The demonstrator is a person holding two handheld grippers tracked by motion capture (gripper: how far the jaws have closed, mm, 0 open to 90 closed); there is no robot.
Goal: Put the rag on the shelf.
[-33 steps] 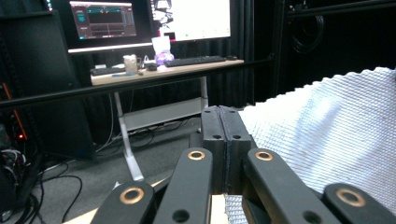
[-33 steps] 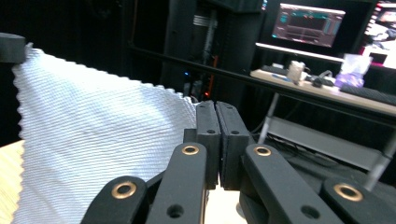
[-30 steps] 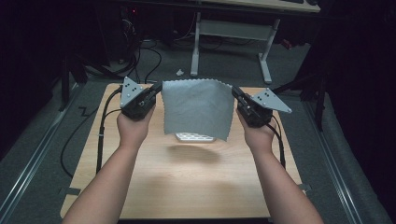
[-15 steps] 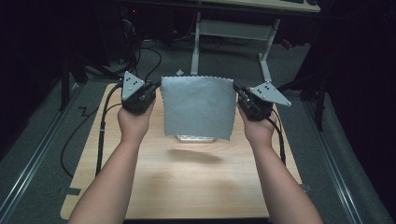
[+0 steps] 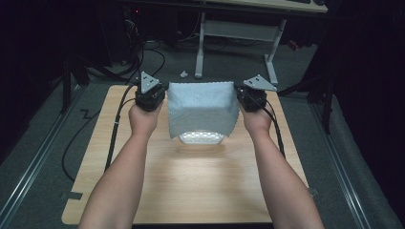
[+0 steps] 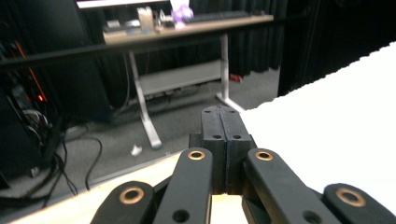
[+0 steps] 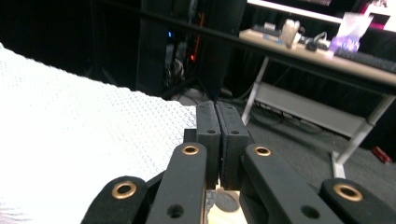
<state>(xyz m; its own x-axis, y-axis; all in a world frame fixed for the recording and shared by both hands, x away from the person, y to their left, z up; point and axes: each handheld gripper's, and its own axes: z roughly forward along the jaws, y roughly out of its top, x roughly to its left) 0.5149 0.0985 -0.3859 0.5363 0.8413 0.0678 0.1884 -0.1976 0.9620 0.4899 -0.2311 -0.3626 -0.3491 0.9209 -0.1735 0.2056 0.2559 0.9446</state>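
Wooden table point(image 5: 191, 191) below a white cloth point(image 5: 203, 107), its top corners clamped in the closed left tool point(image 5: 162, 95) and right tool point(image 5: 240, 97).

You hold a pale blue-white cloth point(image 5: 203, 107) with a fine diamond weave. Your grippers' jaws are black with brass-coloured pivot rings, topped by grey plates. The table point(image 5: 191, 186) is light wood grain.

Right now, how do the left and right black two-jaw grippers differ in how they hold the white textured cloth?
The left gripper pinches the white textured cloth's left top corner; the right gripper pinches its right top corner. The left gripper's grey plate stands up steeply; the right gripper's lies flatter. Both are shut on the cloth at like height, stretching its top edge taut while it hangs over the pale wooden table.
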